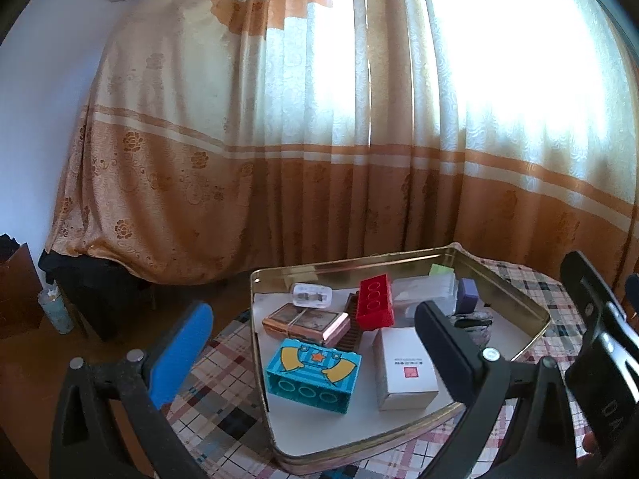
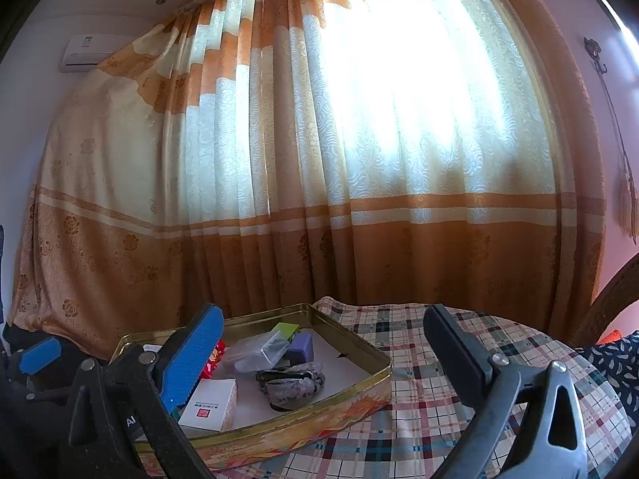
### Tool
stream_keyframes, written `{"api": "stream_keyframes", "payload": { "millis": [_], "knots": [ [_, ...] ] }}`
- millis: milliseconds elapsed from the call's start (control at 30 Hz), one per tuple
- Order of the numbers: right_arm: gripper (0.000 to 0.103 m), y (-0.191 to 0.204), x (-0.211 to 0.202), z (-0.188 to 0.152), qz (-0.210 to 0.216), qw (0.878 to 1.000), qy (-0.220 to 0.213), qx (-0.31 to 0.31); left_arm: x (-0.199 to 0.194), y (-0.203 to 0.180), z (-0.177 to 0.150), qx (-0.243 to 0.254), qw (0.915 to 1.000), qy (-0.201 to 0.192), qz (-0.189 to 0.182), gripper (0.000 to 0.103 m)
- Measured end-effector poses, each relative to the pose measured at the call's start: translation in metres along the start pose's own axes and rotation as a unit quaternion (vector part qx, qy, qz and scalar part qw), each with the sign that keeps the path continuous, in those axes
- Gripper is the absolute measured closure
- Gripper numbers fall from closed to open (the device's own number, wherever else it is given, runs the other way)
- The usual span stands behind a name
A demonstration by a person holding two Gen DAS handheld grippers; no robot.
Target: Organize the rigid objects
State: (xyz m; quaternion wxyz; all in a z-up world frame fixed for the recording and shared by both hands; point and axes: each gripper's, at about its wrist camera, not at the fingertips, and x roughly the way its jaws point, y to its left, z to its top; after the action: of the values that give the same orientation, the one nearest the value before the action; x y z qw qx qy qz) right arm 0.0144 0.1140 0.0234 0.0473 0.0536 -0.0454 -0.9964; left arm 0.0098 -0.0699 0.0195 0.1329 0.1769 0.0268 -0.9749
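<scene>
Objects sit gathered in the gold tin tray (image 1: 531, 303) on my plaid-covered table (image 1: 215, 411): a turquoise block (image 1: 311, 375) nearest me, a white box (image 1: 403, 371) beside it, a red block (image 1: 374, 299) behind, a banded stack of cards (image 1: 303, 321) to the left, and a purple block (image 2: 301, 349) toward the far side. I see my left gripper (image 1: 315, 355) released, its jaws spread wide above the tray with nothing between them. My right gripper (image 2: 323, 359) is released too, jaws wide and empty, hanging over the tray's right edge.
</scene>
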Motion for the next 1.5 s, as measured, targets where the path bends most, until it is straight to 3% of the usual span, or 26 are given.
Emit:
{"api": "stream_keyframes", "payload": {
  "millis": [1267, 1500],
  "knots": [
    [0.001, -0.0064, -0.0028, 0.0009, -0.002, 1.0, 0.003, 0.017, 0.0072, -0.0045, 0.0003, 0.022, 0.9992, 0.015, 0.031, 0.0],
    [0.001, -0.0085, -0.0014, 0.0017, -0.001, 1.0, 0.007, 0.022, 0.0094, -0.0041, 0.0001, 0.032, 0.999, 0.025, 0.021, 0.0]
  ]
}}
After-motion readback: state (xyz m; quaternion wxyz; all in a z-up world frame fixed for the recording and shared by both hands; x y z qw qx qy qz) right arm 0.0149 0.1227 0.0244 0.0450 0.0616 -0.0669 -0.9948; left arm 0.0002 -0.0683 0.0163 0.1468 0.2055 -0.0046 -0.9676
